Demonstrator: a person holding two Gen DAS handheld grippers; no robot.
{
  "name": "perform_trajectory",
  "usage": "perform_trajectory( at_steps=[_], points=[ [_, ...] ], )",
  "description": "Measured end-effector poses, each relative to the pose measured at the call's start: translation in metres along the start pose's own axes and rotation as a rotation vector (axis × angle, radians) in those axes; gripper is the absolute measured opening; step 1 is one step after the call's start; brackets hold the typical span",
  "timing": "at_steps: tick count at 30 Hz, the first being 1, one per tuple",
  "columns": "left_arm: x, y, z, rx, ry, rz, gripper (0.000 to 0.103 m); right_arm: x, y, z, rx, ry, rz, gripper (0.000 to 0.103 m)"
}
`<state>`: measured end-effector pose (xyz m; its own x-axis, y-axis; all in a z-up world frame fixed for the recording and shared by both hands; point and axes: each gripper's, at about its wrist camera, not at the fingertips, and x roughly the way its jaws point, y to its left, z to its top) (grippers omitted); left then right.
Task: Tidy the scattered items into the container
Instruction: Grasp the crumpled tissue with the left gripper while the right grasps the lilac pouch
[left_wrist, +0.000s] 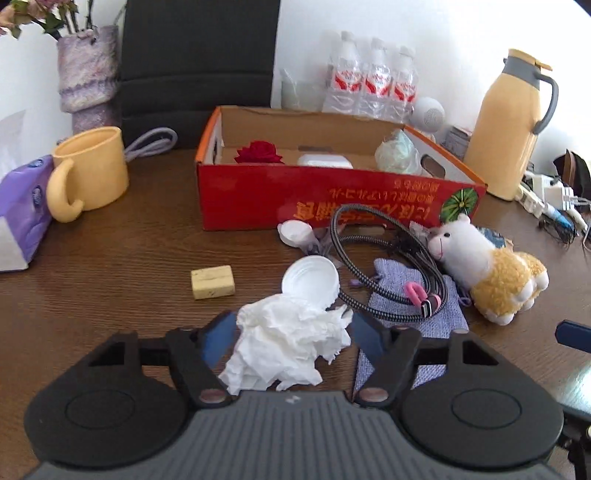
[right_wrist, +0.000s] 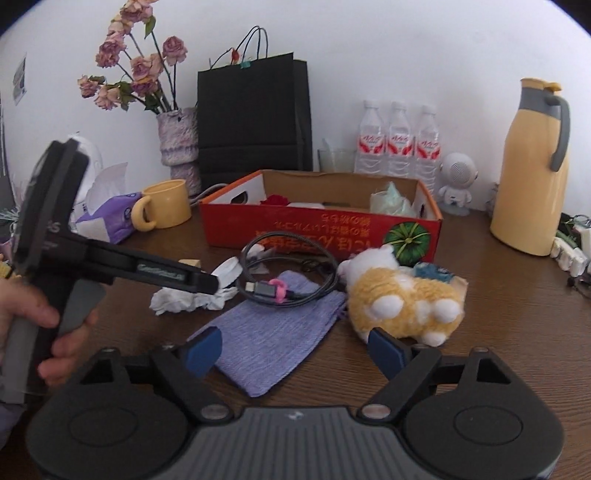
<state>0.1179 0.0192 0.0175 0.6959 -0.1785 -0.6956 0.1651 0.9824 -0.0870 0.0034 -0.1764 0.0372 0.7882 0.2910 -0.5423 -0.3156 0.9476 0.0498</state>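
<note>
Left hand-held gripper (left_wrist: 291, 325) straddles crumpled tissue (left_wrist: 284, 347)

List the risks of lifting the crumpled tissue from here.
1. The crumpled tissue lies between the left gripper pads, loose and uneven; a pinch on one fold may tear it or let it slip out.
2. It lies against the white lid and close to the braided cable; either may get dragged along.
3. The right gripper, open over the purple pouch near the plush alpaca, could bump the left one.

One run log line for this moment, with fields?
left gripper: around crumpled tissue, grip unclear | right gripper: open, empty | red box: partly filled
</note>
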Motion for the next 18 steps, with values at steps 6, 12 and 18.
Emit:
perform_trajectory(
  at_steps=[6,12,18],
  points=[
    [-0.006,0.013,-0.01,-0.057,-0.01,-0.019,0.03,0.043,0.013,0.011,-0.019,0.088,0.041,0.085],
    [-0.06,0.025,-0.012,-0.1,-0.119,-0.023,0.029,0.092,0.025,0.031,0.041,0.182,-0.039,0.084],
    [-0.08,0.025,-0.017,-0.103,-0.13,-0.034,0.03,0.098,0.027,0.017,-0.027,0.185,-0.033,0.074]
  ],
)
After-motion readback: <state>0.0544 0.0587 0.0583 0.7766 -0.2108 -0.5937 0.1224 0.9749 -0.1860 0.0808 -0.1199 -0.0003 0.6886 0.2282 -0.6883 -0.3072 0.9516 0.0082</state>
